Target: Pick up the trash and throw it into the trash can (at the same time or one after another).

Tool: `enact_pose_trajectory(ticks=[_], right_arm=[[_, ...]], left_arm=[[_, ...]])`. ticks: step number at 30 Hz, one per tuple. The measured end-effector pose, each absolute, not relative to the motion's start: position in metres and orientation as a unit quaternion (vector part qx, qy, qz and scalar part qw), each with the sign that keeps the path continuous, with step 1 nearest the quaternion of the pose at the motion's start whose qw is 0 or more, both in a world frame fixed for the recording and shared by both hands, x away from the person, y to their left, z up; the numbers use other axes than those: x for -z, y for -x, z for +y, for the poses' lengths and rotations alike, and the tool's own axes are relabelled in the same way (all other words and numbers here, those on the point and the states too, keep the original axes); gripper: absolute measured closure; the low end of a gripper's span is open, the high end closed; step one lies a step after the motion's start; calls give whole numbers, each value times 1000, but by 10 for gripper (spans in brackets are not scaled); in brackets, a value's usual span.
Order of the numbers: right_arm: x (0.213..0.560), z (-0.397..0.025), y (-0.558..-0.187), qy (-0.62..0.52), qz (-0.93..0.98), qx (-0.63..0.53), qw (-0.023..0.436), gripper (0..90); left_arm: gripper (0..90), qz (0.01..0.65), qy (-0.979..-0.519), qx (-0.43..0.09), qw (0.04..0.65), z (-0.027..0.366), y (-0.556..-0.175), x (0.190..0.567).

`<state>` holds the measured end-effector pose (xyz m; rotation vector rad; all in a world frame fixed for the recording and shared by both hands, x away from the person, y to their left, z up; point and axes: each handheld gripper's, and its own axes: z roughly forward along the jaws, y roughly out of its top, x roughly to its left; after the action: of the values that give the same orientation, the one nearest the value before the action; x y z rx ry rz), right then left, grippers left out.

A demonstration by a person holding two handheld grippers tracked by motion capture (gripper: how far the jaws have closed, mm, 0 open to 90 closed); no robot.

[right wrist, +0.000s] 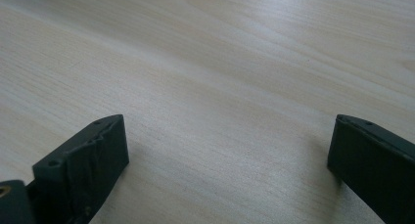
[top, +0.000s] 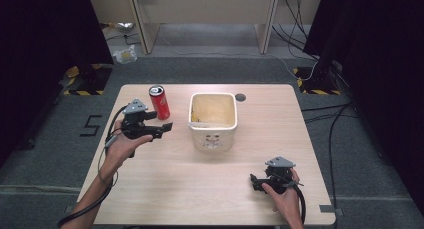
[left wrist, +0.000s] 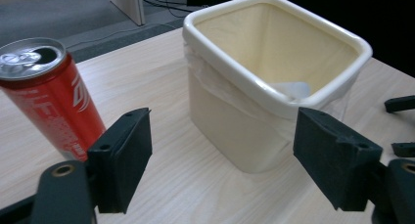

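The red can stands upright on the counter, toward its far left part, its long axis vertical and its silver top facing up — in the high view it leans slightly because of the camera angle. In the left gripper view the can shows an opened tab hole on its lid and white lettering running along its side. Just beside it, nearer the person, the left gripper hovers with its jaws spread wide and nothing between them; its tips point toward the gap between the can and the bin. The cream square bin sits near the counter's middle, mouth up, lined with a clear bag, apart from the can. At the near right, well away, the right gripper rests low over bare wood — jaws likewise wide apart and holding nothing.
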<state>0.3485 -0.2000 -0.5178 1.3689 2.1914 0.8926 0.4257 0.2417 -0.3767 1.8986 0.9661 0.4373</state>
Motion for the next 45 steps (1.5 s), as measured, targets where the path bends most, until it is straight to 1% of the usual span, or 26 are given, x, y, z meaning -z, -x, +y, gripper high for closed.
enact_pose_trajectory(ticks=[9, 16, 24, 29, 37, 45], right_arm=[[518, -200, -349, -490, 785, -320, 203, 18], [518, -200, -349, -490, 785, -320, 203, 18], [518, -200, -349, -490, 785, -319, 203, 18], [518, -200, -349, -490, 785, -320, 203, 18], [518, -200, -349, -490, 785, -320, 203, 18], [518, -200, -349, -490, 785, -320, 203, 18]], left_arm=[[185, 412, -763, -186, 462, 250, -430, 392], [182, 437, -755, -193, 450, 258, -440, 414], [182, 455, -746, -203, 442, 265, -449, 429], [184, 469, -741, -209, 432, 270, -460, 441], [190, 481, -735, -227, 419, 270, -477, 448], [193, 493, -734, -231, 405, 266, -499, 456]])
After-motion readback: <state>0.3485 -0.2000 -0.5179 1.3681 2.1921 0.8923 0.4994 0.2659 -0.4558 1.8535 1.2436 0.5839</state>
